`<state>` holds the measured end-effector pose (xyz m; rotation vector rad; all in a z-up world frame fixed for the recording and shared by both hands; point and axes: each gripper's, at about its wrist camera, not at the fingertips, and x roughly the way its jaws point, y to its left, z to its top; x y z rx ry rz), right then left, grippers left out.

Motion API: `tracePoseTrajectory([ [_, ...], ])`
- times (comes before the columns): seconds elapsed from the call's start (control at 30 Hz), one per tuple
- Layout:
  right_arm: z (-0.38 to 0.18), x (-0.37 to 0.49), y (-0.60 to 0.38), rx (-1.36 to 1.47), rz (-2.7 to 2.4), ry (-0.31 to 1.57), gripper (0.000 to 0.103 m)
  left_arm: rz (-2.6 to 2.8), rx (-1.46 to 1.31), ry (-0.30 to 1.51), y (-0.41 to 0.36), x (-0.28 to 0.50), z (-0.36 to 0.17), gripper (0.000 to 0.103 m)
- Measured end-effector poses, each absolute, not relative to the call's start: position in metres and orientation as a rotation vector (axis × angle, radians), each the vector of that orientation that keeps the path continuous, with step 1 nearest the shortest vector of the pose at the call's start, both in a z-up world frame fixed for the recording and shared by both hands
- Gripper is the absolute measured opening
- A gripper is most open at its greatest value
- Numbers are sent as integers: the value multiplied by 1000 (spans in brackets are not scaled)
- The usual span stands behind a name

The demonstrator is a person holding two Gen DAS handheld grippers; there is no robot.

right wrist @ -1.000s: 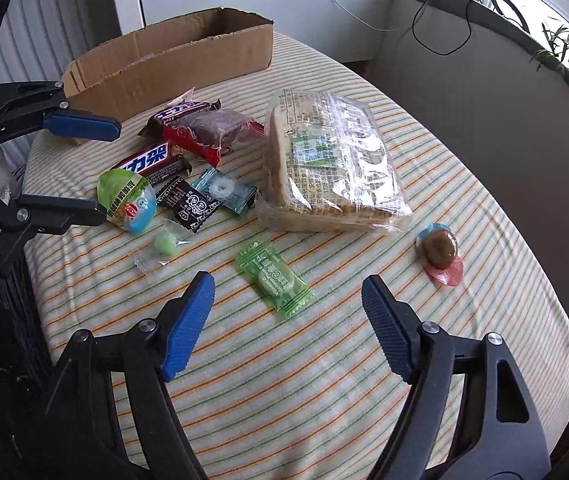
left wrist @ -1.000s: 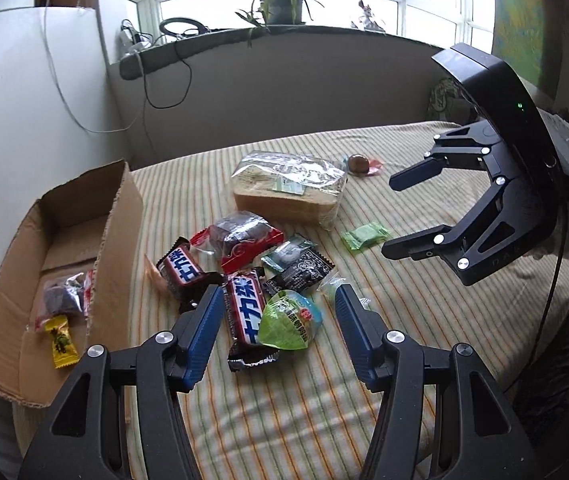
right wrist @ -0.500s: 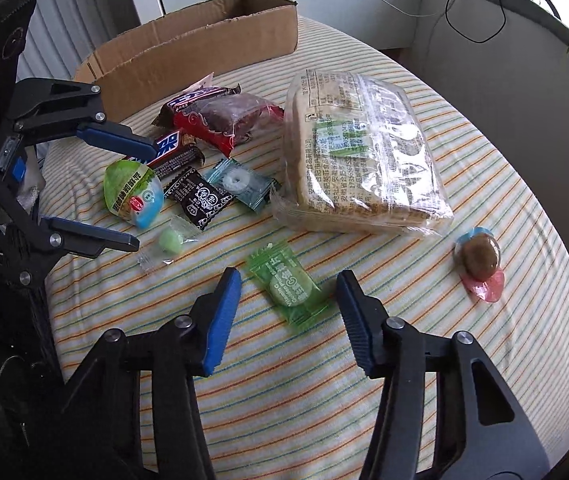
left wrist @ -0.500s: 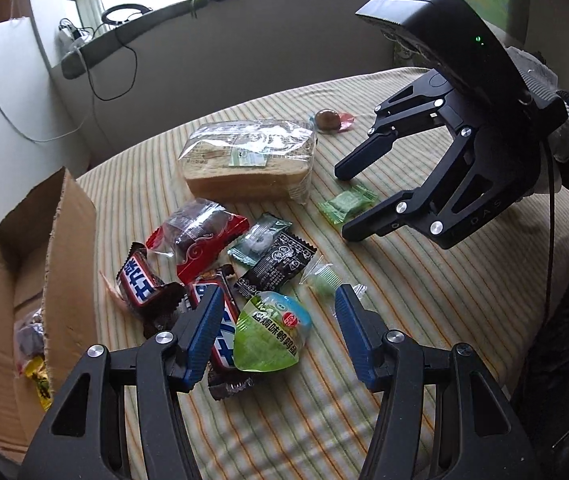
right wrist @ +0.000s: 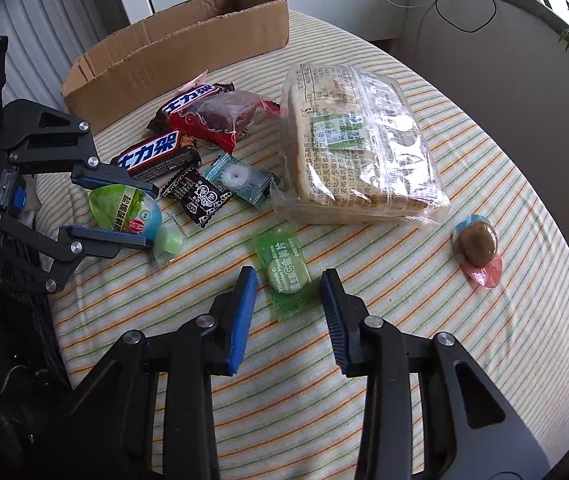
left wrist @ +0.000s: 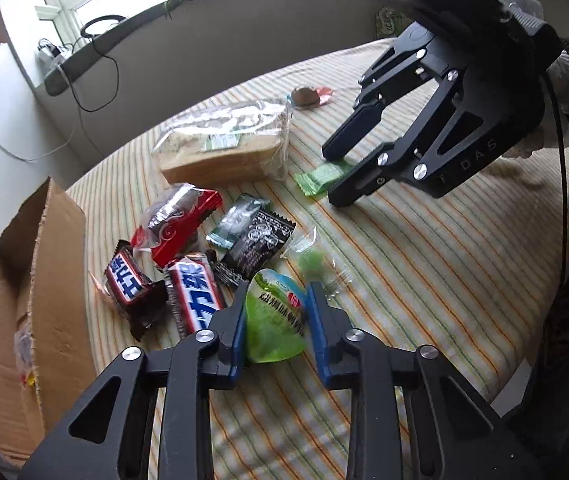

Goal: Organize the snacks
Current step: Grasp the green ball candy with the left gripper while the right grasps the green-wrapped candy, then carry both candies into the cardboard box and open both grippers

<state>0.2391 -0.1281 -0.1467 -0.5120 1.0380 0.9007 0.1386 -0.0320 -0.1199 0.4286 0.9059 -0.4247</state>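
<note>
The left tongs (left wrist: 276, 292) have just been closing and now clench the jelly cup (left wrist: 272, 320), one pad against each side of it, at the end of the pile farthest from the bread (right wrist: 356, 148). The right tongs (right wrist: 288, 276) have been closing too. They straddle the green sachet (right wrist: 280, 252), which lies flat on the surface (right wrist: 404, 320) just in front of the bread. A sliver of cloth seems to show between each pad and the wrapper, so I judge nothing is gripped there yet, though the wide lens makes that hard to call.

The cup looks light, with thin walls and a foil lid. It would probably dent under a hard squeeze, so it is best held across its body as it is now. The sachet is flat, crinkly and slippery, and the stiff disc in its middle is the best place to pinch.

Count:
- Two chocolate bars (right wrist: 156, 156), beyond the pile from the bread
- One red pack (right wrist: 224, 120), beside the bread
- One black sachet (right wrist: 198, 196)
- One teal sachet (right wrist: 238, 178), nearest the bread
- One small green sweet (right wrist: 168, 240)
- One brown sweet (right wrist: 476, 240), on the bread's other side
- One box (right wrist: 180, 52), behind the pile
</note>
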Motion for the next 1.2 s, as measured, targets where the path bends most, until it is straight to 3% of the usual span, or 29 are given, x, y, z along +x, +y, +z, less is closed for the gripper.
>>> tracePoseTrajectory([
  [0.07,-147,240,-129,-501,891,1040,25,-420,413,898,-30,137,-119,25],
  [0.57,-138,231,-142,-427,816,1018,25,-395,210,858,-8,129,-102,24],
  [1.2,-64,208,-118,-397,795,896,25,-316,-9,734,58,113,-62,24],
])
